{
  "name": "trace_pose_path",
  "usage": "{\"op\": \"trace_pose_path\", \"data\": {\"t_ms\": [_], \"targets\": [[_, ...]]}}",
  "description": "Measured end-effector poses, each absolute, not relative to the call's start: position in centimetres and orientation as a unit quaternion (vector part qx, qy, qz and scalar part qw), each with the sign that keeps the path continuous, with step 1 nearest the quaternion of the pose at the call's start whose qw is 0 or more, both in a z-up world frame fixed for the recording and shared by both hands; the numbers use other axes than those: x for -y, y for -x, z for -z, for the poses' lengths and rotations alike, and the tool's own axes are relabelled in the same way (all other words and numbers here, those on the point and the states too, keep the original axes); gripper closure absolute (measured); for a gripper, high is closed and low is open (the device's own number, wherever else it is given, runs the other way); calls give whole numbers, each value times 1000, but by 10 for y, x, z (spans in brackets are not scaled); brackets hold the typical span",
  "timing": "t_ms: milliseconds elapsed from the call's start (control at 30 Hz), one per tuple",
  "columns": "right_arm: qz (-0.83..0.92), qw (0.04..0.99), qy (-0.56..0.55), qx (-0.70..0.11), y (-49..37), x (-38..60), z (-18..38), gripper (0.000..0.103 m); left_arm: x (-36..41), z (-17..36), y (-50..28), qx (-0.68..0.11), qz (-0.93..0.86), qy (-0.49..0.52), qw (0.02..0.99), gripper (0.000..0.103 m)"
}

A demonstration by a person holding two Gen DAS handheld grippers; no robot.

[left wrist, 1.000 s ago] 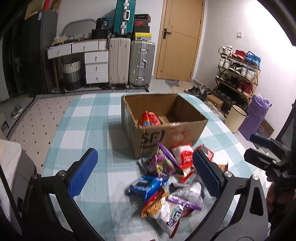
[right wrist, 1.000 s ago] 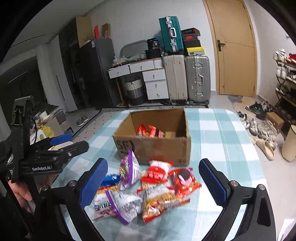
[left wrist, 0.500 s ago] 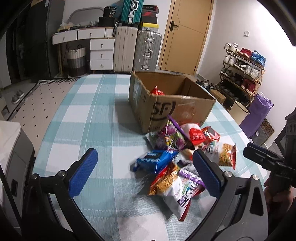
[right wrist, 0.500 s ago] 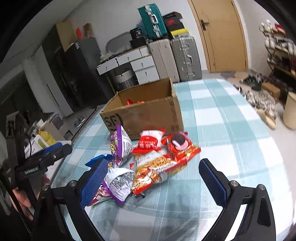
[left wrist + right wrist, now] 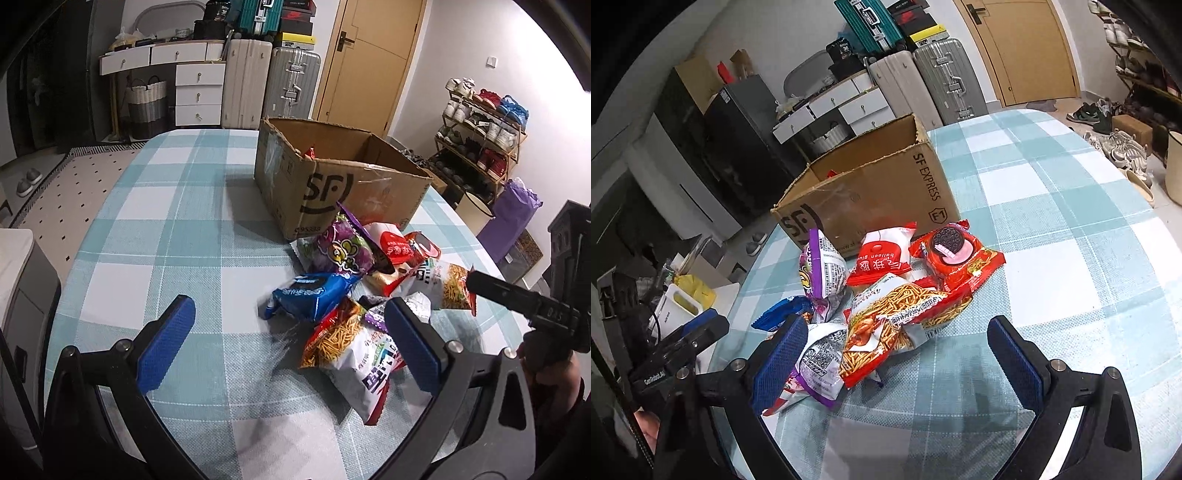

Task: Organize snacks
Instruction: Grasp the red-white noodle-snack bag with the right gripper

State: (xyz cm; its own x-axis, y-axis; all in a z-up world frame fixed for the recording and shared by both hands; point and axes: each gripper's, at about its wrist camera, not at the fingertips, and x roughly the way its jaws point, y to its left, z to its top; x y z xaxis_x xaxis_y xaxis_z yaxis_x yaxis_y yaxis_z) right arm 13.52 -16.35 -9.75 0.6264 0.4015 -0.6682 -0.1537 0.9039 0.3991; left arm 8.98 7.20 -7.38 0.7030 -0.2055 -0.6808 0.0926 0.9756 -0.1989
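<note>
An open SF cardboard box stands on the checked table, with a red packet just showing inside. In front of it lies a pile of snack bags: a blue one, a purple one, a red-and-white one, a red cookie pack and noodle-snack bags. My left gripper is open and empty, low over the table just left of the pile. My right gripper is open and empty at the pile's near edge.
The checked tablecloth covers a rounded table. Suitcases, a drawer unit and a door stand behind. A shoe rack and purple bag are to the right. A white appliance sits left of the table.
Both grippers have dropped lower and come closer to the snack pile. Both stay open and empty. The bags and box have not moved.
</note>
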Motion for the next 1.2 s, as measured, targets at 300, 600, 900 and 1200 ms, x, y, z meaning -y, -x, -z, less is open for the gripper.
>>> {"op": "trace_pose_path", "data": {"t_ms": [300,600,900,1200], "targets": [[-161,875,-173,-422,-152,161,112,24,-67,80,-92,-384,96,74,915,1],[-186,866,-184,-425,-157,163,132,58,-66,86,-94,-388,99,76,913,1],[-191,878,-189,-396,-142,171,127,60,-65,86,-90,-391,110,74,911,1],[-208,881,-198,-376,-130,179,119,60,-50,84,-88,-398,132,69,905,1]]}}
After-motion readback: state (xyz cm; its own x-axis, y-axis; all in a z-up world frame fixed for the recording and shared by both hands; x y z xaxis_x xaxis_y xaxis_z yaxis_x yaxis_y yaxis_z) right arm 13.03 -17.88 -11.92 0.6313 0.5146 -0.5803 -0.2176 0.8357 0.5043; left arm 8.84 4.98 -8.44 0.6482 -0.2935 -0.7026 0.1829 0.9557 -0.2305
